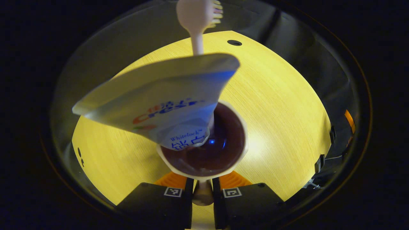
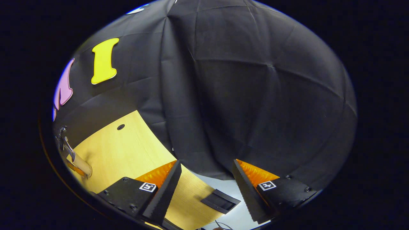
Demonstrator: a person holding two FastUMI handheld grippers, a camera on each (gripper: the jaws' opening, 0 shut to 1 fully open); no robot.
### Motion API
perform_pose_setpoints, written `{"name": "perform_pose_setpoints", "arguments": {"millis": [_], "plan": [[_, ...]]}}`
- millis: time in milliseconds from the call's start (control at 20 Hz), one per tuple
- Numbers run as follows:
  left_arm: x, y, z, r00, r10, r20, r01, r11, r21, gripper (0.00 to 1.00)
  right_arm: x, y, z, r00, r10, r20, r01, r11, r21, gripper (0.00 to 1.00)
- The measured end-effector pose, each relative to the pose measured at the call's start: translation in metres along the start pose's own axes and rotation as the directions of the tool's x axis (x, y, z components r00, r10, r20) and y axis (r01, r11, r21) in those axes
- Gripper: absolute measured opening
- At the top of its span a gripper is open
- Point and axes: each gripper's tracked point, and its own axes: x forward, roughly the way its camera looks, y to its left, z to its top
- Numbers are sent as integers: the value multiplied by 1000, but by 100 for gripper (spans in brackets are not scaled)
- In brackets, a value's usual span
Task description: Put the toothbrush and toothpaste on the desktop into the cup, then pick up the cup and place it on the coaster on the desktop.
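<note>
White toothpaste [image 1: 166, 105] and toothbrush [image 1: 198, 19] stand in the cup [image 1: 204, 143], whose handle the left gripper [image 1: 202, 195] clenches above the yellow desktop [image 1: 281, 105]; the right gripper [image 2: 206, 191] gapes, holding nothing.

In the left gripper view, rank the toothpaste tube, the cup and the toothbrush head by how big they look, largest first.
1. Toothpaste tube, widest by far, though it stands nearest the camera, so its true size is unsure.
2. Cup, its round mouth partly hidden by the tube.
3. Toothbrush head, smallest, at the top edge.
</note>
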Motion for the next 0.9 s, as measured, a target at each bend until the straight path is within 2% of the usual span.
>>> {"name": "perform_pose_setpoints", "arguments": {"millis": [100,300,350,500,650,800,900], "plan": [[-3,3,0,1000,13,10,-13,1000,-9,32,0,2,1,1000,12,-1,-12,1000,-5,99],[-19,4,-4,998,1,57,2,999,-44,92,-3,6,7,999,38,12,-38,999,-19,99],[-27,4,-3,997,1,81,4,998,-59,99,-5,7,9,999,47,15,-47,999,-20,99],[-59,13,-4,983,23,184,-5,995,-99,98,-8,16,15,996,85,23,-84,996,-33,98],[-103,17,-11,948,54,315,-3,987,-161,98,-10,29,19,990,132,41,-130,990,-60,99],[-155,19,-34,889,99,447,15,969,-246,98,-18,45,25,980,192,54,-187,979,-85,99],[-185,18,-53,836,133,532,36,955,-295,98,-23,49,28,969,237,62,-229,966,-124,99]]}}
